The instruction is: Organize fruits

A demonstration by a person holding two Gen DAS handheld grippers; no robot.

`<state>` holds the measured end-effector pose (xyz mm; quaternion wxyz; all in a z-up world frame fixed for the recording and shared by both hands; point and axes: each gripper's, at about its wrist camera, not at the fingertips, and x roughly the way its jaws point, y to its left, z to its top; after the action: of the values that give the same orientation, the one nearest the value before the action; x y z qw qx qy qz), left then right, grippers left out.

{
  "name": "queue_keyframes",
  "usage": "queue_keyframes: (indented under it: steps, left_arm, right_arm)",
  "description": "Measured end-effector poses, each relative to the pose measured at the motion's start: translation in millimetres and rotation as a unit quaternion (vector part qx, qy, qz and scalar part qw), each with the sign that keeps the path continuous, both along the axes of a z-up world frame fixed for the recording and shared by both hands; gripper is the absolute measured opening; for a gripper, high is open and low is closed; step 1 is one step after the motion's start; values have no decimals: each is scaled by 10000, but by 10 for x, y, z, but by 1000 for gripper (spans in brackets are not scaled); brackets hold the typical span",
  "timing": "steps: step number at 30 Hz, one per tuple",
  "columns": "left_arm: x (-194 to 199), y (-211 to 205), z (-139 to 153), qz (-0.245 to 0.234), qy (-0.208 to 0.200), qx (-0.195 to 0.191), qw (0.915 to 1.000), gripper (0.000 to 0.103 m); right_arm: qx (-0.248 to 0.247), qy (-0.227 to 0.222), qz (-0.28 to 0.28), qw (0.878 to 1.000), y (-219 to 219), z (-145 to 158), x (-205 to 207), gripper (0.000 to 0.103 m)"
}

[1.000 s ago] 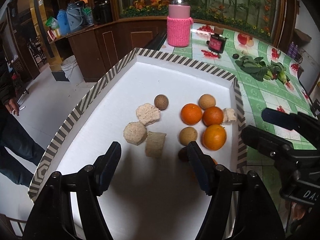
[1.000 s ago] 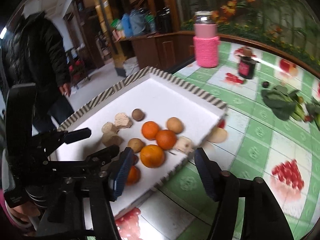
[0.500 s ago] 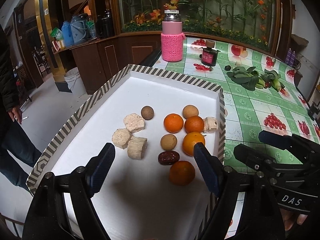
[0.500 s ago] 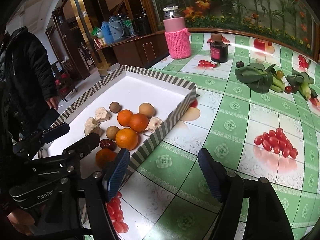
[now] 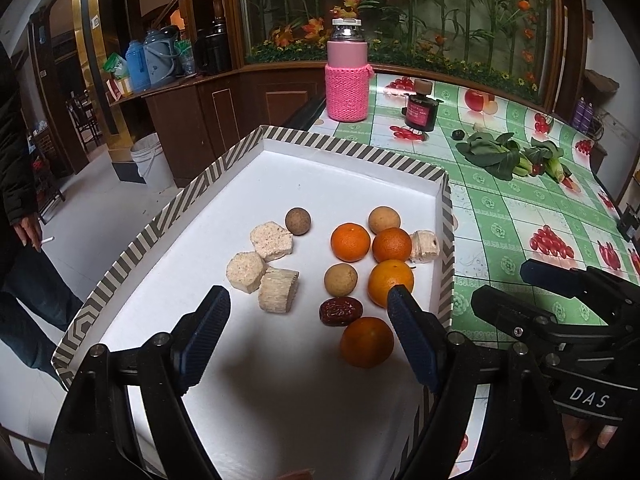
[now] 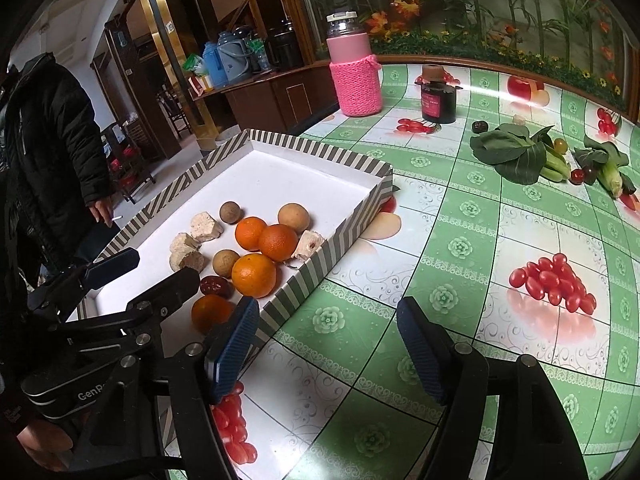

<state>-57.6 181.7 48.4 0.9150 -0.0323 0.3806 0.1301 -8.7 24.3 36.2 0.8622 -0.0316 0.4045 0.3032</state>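
One broad desk (image 6: 480, 240) under green-chequered oilcloth printed with fruit, carrying at its left edge a shallow white cardboard tray with a grey-striped rim (image 5: 344, 148).

Over the tray's bare near end, left gripper (image 5: 307, 294): fingers released and spread, widened further within the last second, nothing between them. Pulled back since a second ago, when hanging low and close over the fruit.

Right gripper (image 6: 327, 306) just outside the tray's right wall, above the oilcloth: fingers likewise released, just been opening, empty.

Four round oranges, all inside the tray: three bunched near the right wall (image 5: 392, 244), the fourth alone at the near end (image 5: 367, 342). Half hidden behind a left finger a second ago, now lying free and in plain sight.

Four pale, crumbly chunks: three together on the left (image 5: 271, 241), one against the right wall (image 5: 424, 246).

Three small tan-brown round fruits (image 5: 341, 279) scattered among the rest.

One wrinkled dark-red date (image 5: 341, 312), just beside the lone orange.

Probably a placement just finished; both grippers free for the next pick. Sorting not yet done: kinds mixed on the right side.
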Motion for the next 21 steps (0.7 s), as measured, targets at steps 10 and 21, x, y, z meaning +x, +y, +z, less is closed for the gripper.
queue_keyframes:
  steps: [10, 21]
  left_arm:
    - [-17, 14, -9, 27, 17, 10, 10000, 81]
    - [-36, -2, 11, 55, -42, 85, 9999, 81]
  right_arm:
    - [-18, -4, 18, 10000, 9, 5, 3, 73]
    - [-43, 2, 48, 10000, 18, 5, -1, 73]
